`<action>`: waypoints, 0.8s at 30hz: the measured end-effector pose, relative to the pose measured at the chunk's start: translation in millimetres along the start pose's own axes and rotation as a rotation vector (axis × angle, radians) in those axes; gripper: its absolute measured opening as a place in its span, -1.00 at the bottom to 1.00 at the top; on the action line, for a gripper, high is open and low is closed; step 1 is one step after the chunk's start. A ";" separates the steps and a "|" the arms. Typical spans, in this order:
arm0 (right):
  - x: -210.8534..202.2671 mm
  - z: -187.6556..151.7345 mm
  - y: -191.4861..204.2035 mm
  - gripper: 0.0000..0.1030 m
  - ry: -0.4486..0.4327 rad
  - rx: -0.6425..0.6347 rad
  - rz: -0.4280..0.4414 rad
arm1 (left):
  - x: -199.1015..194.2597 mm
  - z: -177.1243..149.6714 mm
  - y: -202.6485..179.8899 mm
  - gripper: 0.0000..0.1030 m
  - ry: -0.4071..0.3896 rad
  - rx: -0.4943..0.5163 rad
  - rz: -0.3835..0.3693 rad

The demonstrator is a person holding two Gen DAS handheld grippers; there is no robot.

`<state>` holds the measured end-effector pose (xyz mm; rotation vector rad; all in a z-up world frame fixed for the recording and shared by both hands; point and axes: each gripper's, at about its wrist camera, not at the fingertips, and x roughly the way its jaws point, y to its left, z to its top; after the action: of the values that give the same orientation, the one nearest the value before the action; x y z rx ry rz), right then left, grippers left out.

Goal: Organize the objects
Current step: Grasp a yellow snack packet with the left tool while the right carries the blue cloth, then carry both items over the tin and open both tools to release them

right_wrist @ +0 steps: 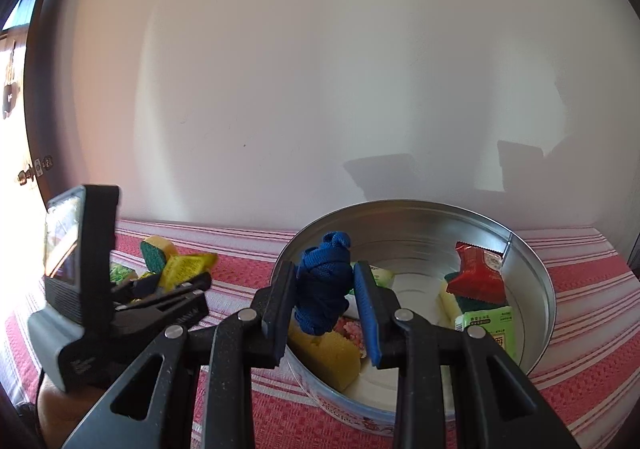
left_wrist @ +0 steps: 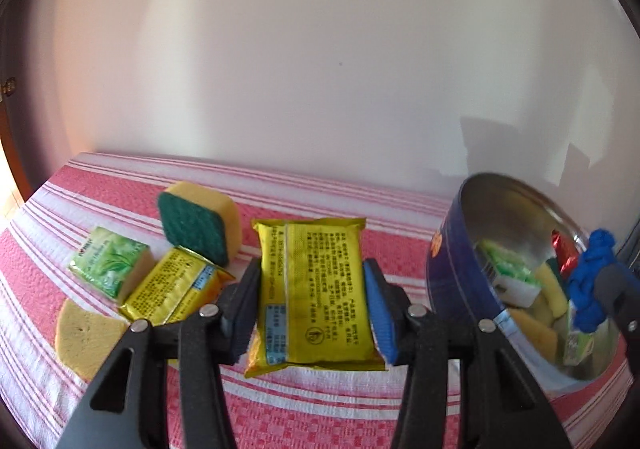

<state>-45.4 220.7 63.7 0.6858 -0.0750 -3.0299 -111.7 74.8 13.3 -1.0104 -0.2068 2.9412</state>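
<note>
Yellow packet (left_wrist: 314, 289) sits clamped between the pads of my left gripper (left_wrist: 314, 303), lifted clear of the desk's red-and-white striped cloth (left_wrist: 280, 421). My right gripper (right_wrist: 325, 299) is closed on a knotted blue cord (right_wrist: 322, 283), held over the round metal tin (right_wrist: 536, 277). I note inside the tin a red packet (right_wrist: 478, 275), a green packet (right_wrist: 490, 323) and a yellow sponge (right_wrist: 324, 357). Left on the cloth: a green-faced sponge (left_wrist: 198, 225), a green box (left_wrist: 106, 261), a second yellow packet (left_wrist: 172, 285).

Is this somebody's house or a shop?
Probably a home: a table with a red-and-white striped tablecloth stands against a plain wall, with kitchen sponges and a round biscuit-style tin on it.
</note>
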 end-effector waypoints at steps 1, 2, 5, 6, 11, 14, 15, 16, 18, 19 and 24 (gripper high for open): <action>-0.2 -0.2 -0.1 -0.37 0.000 0.003 0.001 | -4.2 -0.8 -1.2 -0.06 -0.007 -0.005 0.001; 0.0 -0.1 -0.9 -0.37 0.000 0.007 0.003 | -8.4 -1.4 -3.5 -0.06 -0.014 -0.003 0.000; -2.1 0.3 -2.7 -0.37 -0.007 0.018 0.007 | -18.3 -4.4 -8.9 -0.06 -0.035 0.014 0.004; -2.9 0.7 -3.3 -0.36 -0.010 0.019 0.007 | -22.8 -5.4 -12.1 -0.06 -0.043 0.020 0.003; -13.0 5.3 -8.8 -0.36 -0.045 0.027 0.003 | -52.2 -5.8 -12.4 -0.06 -0.096 0.036 0.007; -20.8 7.3 -16.5 -0.36 -0.077 0.026 -0.011 | -60.0 -1.5 -16.5 -0.06 -0.122 0.037 0.000; -23.0 7.5 -18.7 -0.36 -0.084 0.026 -0.014 | -57.9 -0.9 -19.7 -0.06 -0.126 0.040 -0.003; -25.1 7.5 -21.3 -0.36 -0.091 0.026 -0.016 | -59.1 -0.2 -24.0 -0.06 -0.130 0.046 -0.005; -26.7 6.9 -31.2 -0.36 -0.101 0.023 -0.034 | -58.4 2.7 -24.1 -0.06 -0.143 0.062 -0.009; -29.5 7.2 -34.1 -0.36 -0.107 0.023 -0.046 | -60.8 0.1 -28.2 -0.06 -0.150 0.070 -0.013; -30.9 9.6 -71.1 -0.37 -0.117 0.064 -0.106 | -67.1 1.9 -49.5 -0.06 -0.172 0.106 -0.047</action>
<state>-23.3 293.4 81.8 0.5327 -0.1443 -3.1800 -60.9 119.2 62.4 -0.7308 -0.0755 2.9600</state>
